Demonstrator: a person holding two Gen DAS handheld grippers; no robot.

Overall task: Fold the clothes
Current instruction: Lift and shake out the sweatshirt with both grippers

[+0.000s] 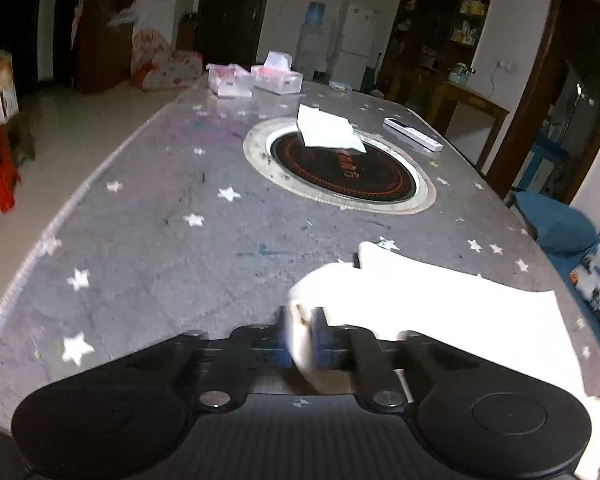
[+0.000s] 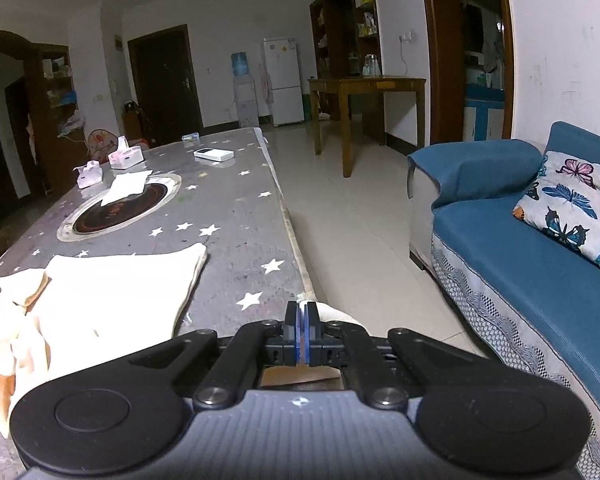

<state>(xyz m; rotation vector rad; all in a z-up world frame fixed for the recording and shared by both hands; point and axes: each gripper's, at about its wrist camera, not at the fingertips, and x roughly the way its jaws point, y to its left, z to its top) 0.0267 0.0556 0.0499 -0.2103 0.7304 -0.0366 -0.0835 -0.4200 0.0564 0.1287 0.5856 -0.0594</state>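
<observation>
A cream-white garment [image 1: 440,308] lies on the grey star-patterned table [image 1: 160,240]. My left gripper [image 1: 302,320] is shut on a bunched edge of it, with cloth between the blue pads. In the right wrist view the garment [image 2: 116,288] spreads flat over the near left of the table [image 2: 236,216], with a crumpled orange-trimmed part at the far left. My right gripper [image 2: 301,320] is shut at the table's right edge, with a bit of the pale cloth [image 2: 332,312] showing just past its tips.
A round black hotplate [image 1: 340,168] is set in the table's middle, with a white tissue [image 1: 328,132] on it. Two tissue boxes [image 1: 256,78] and a white power strip [image 1: 412,134] lie farther back. A blue sofa [image 2: 520,232] with a butterfly cushion stands to the right.
</observation>
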